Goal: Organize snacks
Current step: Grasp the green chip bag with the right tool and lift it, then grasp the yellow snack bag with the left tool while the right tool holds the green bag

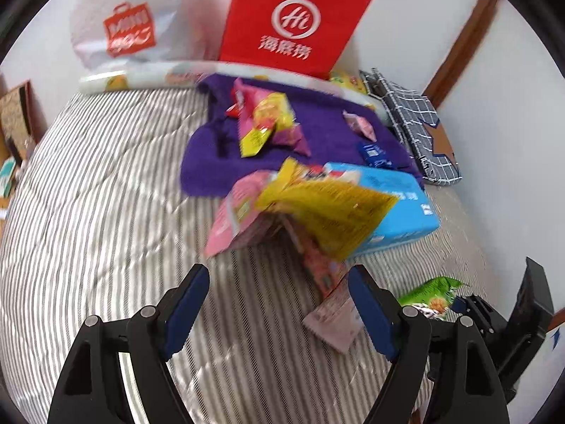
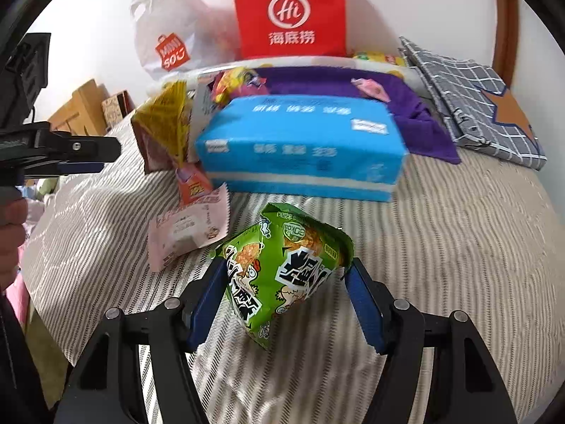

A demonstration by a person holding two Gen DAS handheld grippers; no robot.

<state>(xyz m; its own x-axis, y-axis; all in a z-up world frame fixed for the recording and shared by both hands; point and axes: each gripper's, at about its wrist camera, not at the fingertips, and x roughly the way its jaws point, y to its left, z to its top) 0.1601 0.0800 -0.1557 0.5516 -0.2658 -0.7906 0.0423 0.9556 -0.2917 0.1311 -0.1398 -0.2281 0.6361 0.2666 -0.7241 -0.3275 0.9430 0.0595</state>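
Observation:
My left gripper (image 1: 279,300) is open and empty above the striped bedcover (image 1: 106,212). Just ahead, yellow (image 1: 328,208) and pink (image 1: 236,219) snack packets lean against a blue box (image 1: 399,205), with a pale packet (image 1: 335,314) by my right finger. More snacks (image 1: 268,123) lie on a purple towel (image 1: 317,134). My right gripper (image 2: 282,289) is shut on a green snack packet (image 2: 282,268), held just above the cover in front of the blue box (image 2: 300,145). The green packet also shows in the left wrist view (image 1: 430,293).
A red paper bag (image 1: 293,21) and a white plastic bag (image 1: 127,24) stand at the back against the wall. A checked grey cloth bag (image 1: 413,120) lies at the right. The left gripper shows at the left edge of the right wrist view (image 2: 63,155).

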